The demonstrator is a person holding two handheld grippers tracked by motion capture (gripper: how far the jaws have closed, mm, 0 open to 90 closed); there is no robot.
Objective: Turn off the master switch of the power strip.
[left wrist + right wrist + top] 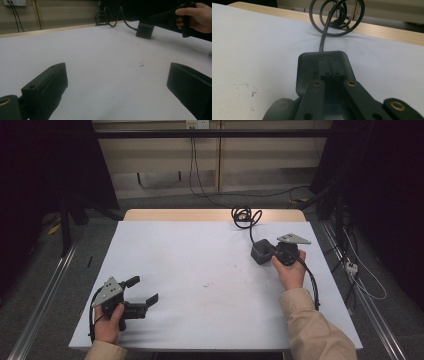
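The right tool, jaws pressed together on the black power adapter at the far right of the white surface, seems mid-pickup, so a lift likely follows, while the left tool waits spread and empty near the front-left corner.

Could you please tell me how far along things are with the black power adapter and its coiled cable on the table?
Done: the right hand-held gripper has reached the black power adapter, jaws close together over its top; whether they actually clamp it I cannot tell. In hand: the adapter sits on the white table, not lifted. Left: its coiled cable lies at the far edge, untouched, and the left hand-held gripper hangs open, empty.
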